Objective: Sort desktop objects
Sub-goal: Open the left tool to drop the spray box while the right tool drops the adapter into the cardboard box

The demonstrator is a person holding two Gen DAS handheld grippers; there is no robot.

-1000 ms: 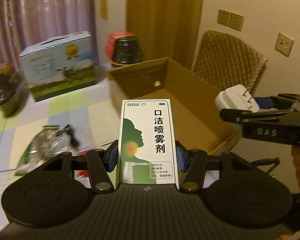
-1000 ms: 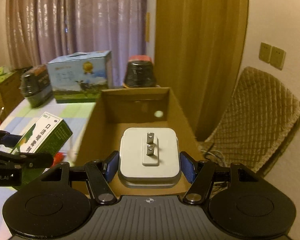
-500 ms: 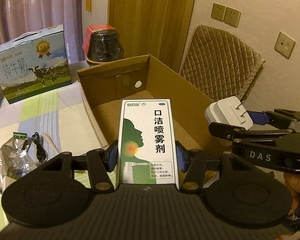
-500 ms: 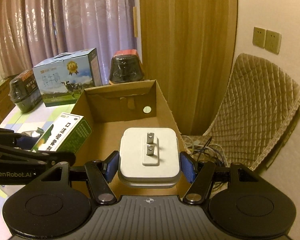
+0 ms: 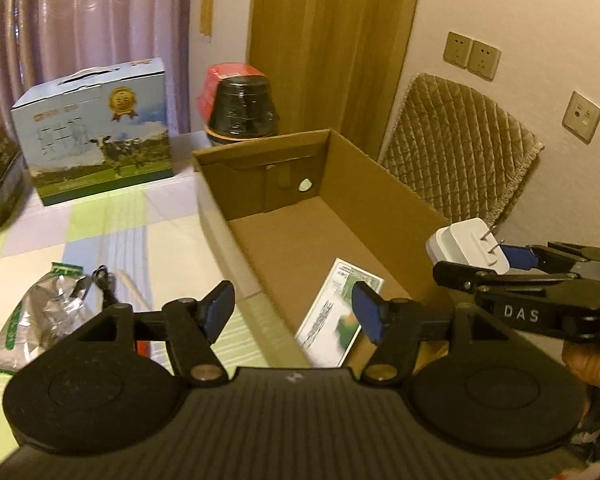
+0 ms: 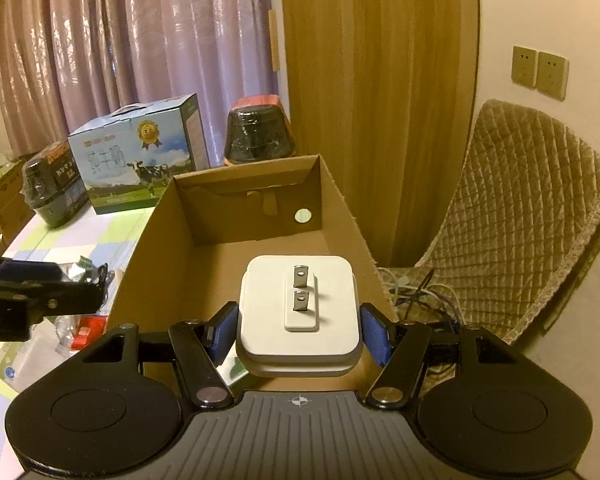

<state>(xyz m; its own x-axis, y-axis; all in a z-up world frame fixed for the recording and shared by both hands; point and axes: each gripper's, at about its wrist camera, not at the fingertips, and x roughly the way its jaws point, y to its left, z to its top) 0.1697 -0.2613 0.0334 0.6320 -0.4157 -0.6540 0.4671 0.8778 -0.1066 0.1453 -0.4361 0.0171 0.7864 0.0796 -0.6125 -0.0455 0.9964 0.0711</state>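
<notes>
My left gripper is opening its jaws, and nothing is pressed between the blue pads. The green and white spray box is already free of them; it is blurred and tilted inside the cardboard box, near the box's front end. I cannot tell if it lies on the bottom yet.

My right gripper is clenched on the white plug adapter, one pad on each side, with the two metal prongs pointing up toward the camera. It holds the adapter over the front end of the cardboard box.

The cardboard box stands along the right edge of the tabletop, which has a checked cloth. At the far edge stand a blue milk carton and a black wrapped pot. Near the left edge lie a silver foil bag and a black cable.
</notes>
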